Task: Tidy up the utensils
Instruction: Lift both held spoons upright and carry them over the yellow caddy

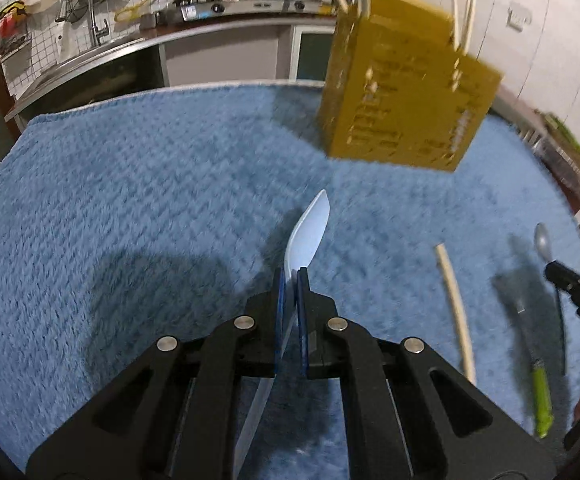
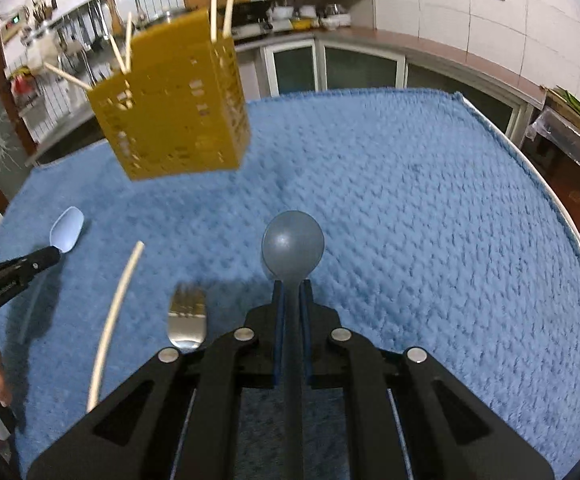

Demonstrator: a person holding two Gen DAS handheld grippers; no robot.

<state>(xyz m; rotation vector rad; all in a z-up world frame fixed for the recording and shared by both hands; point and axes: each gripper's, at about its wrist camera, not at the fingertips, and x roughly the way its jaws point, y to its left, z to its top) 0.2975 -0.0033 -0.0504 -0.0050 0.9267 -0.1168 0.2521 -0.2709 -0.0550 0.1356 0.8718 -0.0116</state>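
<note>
Both grippers' fingers grasp spoons, left gripper (image 1: 291,276) the pale blue spoon (image 1: 308,236), right gripper (image 2: 292,286) the grey spoon (image 2: 293,246), probably bound next for the yellow holder (image 2: 169,116) at upper left.

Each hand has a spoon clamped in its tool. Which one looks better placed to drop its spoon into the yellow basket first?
Probably the left, though it's close. The left tool, shut on the pale blue spoon, seems nearer the yellow basket, which looms larger in its view. The right tool grips the grey spoon with the basket further off to its side.
</note>
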